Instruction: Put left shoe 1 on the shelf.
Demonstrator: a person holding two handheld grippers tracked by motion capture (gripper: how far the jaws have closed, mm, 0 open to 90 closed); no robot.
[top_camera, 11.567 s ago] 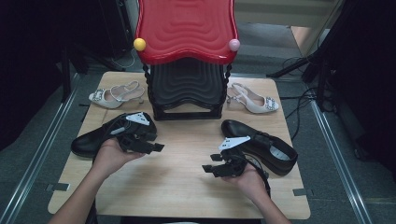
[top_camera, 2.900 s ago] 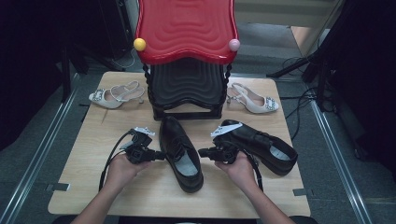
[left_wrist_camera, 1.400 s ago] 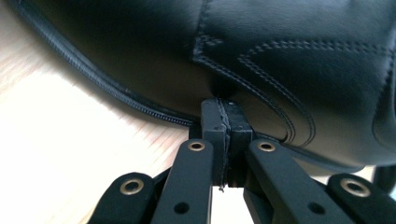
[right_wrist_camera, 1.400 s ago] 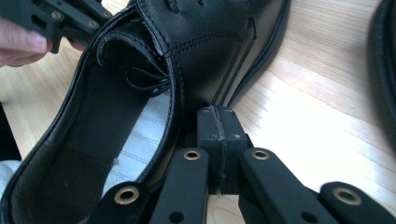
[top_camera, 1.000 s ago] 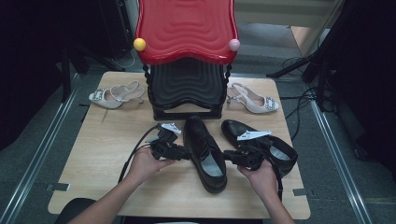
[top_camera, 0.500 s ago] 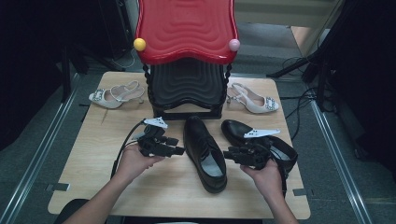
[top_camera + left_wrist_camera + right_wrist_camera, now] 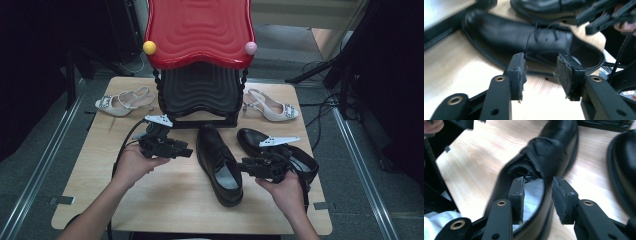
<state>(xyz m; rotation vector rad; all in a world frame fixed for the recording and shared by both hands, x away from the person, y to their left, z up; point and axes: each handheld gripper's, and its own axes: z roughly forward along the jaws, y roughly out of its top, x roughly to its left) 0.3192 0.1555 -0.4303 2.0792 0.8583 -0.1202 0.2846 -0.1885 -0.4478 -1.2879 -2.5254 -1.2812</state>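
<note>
Shoe, black leather with laces, lay on the wooden table near its centre, toe toward twelve o'clock and heel opening toward six. Its mate lay just beside it at three o'clock, partly under the right hand. A black stand with a red wavy top stood at twelve o'clock of both shoes. Two pale heeled sandals flanked it, one at nine o'clock, one at three o'clock.

The left gripper was held just off the centre shoe at nine o'clock. Its jaws stood apart after having just been closing, and in the left gripper view nothing was between the pads; the shoe's laced side lay beyond them.

The right gripper was at the shoe's three o'clock. Its jaws had been opening and stood apart, above the heel opening and side wall without pressing on either.
</note>
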